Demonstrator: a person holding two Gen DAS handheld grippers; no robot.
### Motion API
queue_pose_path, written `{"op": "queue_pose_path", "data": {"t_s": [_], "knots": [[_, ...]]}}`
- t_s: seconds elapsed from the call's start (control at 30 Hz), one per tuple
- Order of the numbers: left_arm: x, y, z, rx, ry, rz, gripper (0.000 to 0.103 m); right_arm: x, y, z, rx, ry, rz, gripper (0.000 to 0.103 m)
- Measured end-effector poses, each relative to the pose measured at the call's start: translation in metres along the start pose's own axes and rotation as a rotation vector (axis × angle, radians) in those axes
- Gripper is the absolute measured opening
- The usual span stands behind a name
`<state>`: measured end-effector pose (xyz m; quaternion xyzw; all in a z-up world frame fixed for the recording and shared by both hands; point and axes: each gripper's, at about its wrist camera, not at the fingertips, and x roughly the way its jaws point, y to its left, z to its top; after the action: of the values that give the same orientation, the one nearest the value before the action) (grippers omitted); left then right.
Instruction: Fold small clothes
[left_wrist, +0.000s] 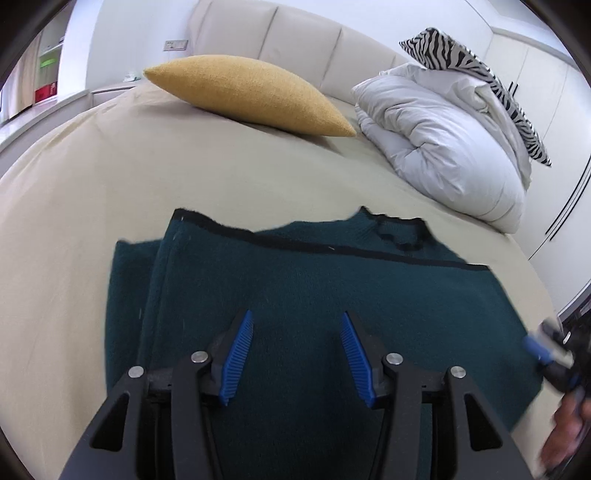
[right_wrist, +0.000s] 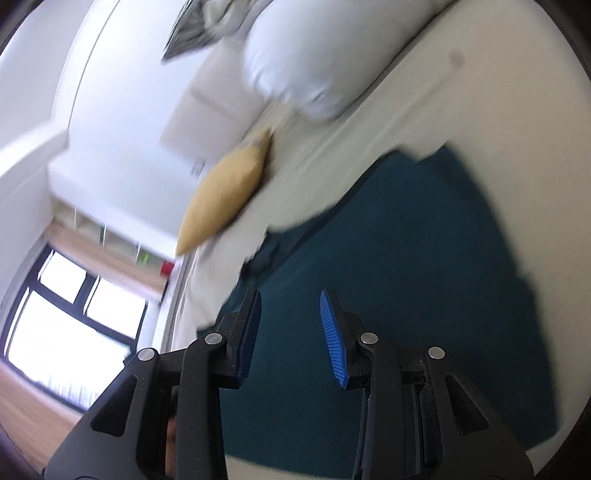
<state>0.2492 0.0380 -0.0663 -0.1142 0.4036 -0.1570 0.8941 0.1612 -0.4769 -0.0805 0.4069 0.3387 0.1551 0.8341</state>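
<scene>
A dark teal knitted sweater (left_wrist: 295, 280) with a black band lies folded on the beige bed sheet (left_wrist: 92, 177), its collar toward the far side. My left gripper (left_wrist: 297, 325) hovers over the sweater's near part, jaws apart with nothing between the blue pads (left_wrist: 236, 354). In the left wrist view the right gripper (left_wrist: 543, 350) shows blurred at the sweater's right edge, with a hand behind it. The right wrist view is tilted and blurred: the right gripper (right_wrist: 290, 306) stands open over the sweater (right_wrist: 388, 277), with no cloth between its pads.
A mustard cushion (left_wrist: 251, 92) lies at the far side of the bed. A bunched white duvet (left_wrist: 443, 147) with a zebra-print pillow (left_wrist: 480, 77) on top sits at the far right. A padded headboard (left_wrist: 295, 37) stands behind. A window (right_wrist: 74, 314) and wooden floor show at the right wrist view's left.
</scene>
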Motion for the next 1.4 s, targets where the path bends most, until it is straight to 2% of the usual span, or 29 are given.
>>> {"op": "queue_pose_path", "data": {"t_s": [0.07,0.13,0.17,0.2,0.27,0.33,0.4,0.57,0.67,0.73,0.8,0.87,0.97,1.07,1.13,1.2,1.23,1.27,1.33,1.4], "knots": [[-0.023,-0.016,-0.015,0.015,-0.008,-0.011,0.054,0.027,0.024,-0.032,-0.047,0.108,0.052,0.034],[-0.043,-0.036,-0.037,0.079,-0.020,0.016,0.059,0.051,0.037,-0.058,-0.065,0.204,0.087,0.034],[-0.043,-0.043,-0.047,0.119,-0.001,0.043,0.063,0.061,0.039,-0.067,-0.073,0.244,0.084,0.034],[-0.039,-0.047,-0.056,0.148,0.030,0.070,0.063,0.070,0.040,-0.076,-0.074,0.278,0.075,0.032],[-0.024,-0.037,-0.070,0.136,0.093,0.080,0.063,0.075,0.029,-0.084,-0.073,0.292,0.037,0.028],[-0.025,-0.028,-0.075,0.123,0.068,0.049,0.062,0.062,0.012,-0.077,-0.008,0.258,0.063,0.028],[-0.026,-0.026,-0.074,0.116,0.076,0.046,0.062,0.035,-0.011,-0.062,0.063,0.176,0.043,0.028],[-0.024,-0.028,-0.076,0.132,0.077,0.052,0.062,-0.052,-0.087,-0.031,0.227,-0.055,-0.065,0.028],[-0.027,-0.029,-0.081,0.138,0.072,0.057,0.062,-0.099,-0.097,-0.024,0.243,-0.166,-0.168,0.031],[-0.028,-0.028,-0.082,0.138,0.069,0.056,0.062,-0.115,-0.091,-0.021,0.231,-0.218,-0.246,0.033],[-0.027,-0.028,-0.082,0.136,0.067,0.053,0.062,-0.121,-0.075,-0.019,0.188,-0.243,-0.240,0.033],[-0.027,-0.027,-0.081,0.134,0.065,0.050,0.062,-0.127,-0.054,-0.021,0.135,-0.216,-0.206,0.033],[-0.028,-0.026,-0.082,0.133,0.065,0.049,0.062,-0.100,-0.019,-0.022,0.027,-0.110,-0.139,0.033],[-0.031,-0.023,-0.081,0.118,0.065,0.025,0.062,-0.046,0.014,-0.030,-0.047,0.011,-0.063,0.033],[-0.034,-0.019,-0.080,0.101,0.065,0.000,0.062,-0.011,0.029,-0.044,-0.070,0.078,-0.061,0.033],[-0.039,-0.010,-0.078,0.074,0.070,-0.019,0.057,0.014,0.028,-0.052,-0.074,0.158,-0.052,0.033],[-0.042,-0.004,-0.077,0.057,0.071,-0.033,0.055,0.025,0.022,-0.056,-0.069,0.194,-0.075,0.031],[-0.045,0.002,-0.077,0.036,0.069,-0.047,0.053,0.030,0.015,-0.058,-0.066,0.202,-0.092,0.030],[-0.051,0.019,-0.076,-0.019,0.068,-0.084,0.046,0.026,-0.001,-0.056,-0.032,0.183,-0.025,0.028],[-0.053,0.033,-0.076,-0.048,0.073,-0.111,0.038,0.016,-0.017,-0.048,0.029,0.150,0.007,0.028]]}}
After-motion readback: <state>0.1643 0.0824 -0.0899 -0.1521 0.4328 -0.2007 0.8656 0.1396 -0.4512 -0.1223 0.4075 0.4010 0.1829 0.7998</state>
